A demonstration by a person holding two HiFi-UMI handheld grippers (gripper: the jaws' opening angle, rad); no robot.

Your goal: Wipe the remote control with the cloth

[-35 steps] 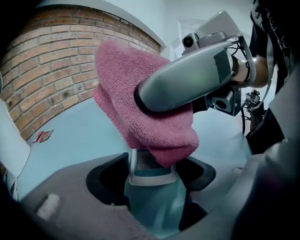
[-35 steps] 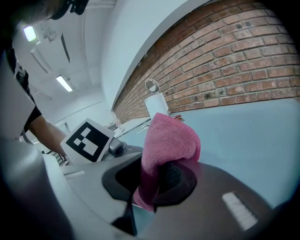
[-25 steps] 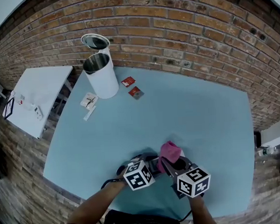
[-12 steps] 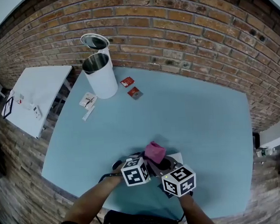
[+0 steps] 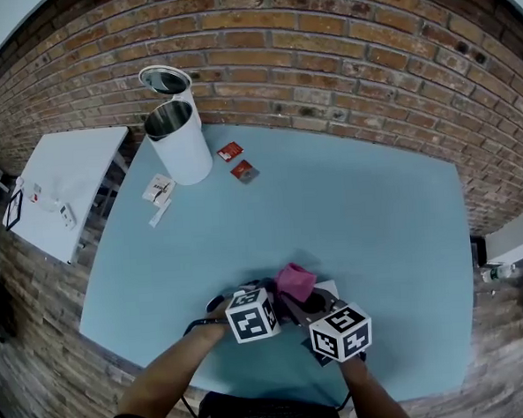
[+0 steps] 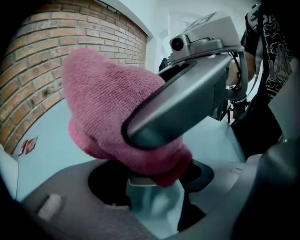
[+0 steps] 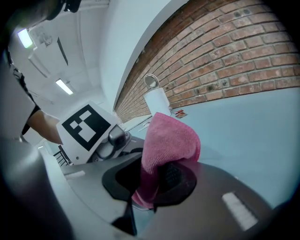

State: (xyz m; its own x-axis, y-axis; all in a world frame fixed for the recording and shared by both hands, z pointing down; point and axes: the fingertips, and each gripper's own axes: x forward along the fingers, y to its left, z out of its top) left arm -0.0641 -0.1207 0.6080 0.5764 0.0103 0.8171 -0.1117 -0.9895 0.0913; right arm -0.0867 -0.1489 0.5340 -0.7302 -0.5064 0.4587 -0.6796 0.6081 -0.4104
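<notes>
The chief risk was to the grip on the remote control (image 6: pixel 150 208). As far as I could judge, it was the pale slab pinched end-on between the narrow jaws of the left hand-held gripper (image 6: pixel 157 187), though so little of it showed that the reading was not certain. With so short a bite, a sideways push from the wiping stroke could have twisted it in the jaws or levered it out onto the bench (image 5: pixel 359 207). Both tools worked close to the bench's near edge, so a dropped remote might have slid off. A second risk lay in the cloth (image 7: pixel 168 136). The right hand-held gripper (image 7: pixel 152 185) was clamped on it at a fold, with the bulk bunched above the jaws and a tail hanging below. If the fabric had dragged on the remote, it could have pulled through the pads, and the hard jaw rather than the cloth would then have met the plastic. The two tools were also crowded together, so they might have knocked one another. As for position, the cloth (image 6: pixel 108 108) sat directly over the left jaws and the slab between them. It seemed to touch the slab's upper end, with the right tool's jaw pressed across it from the right. In the head view the pink bundle (image 5: pixel 294 281) showed just beyond the two marker cubes, near the bench's near edge.
</notes>
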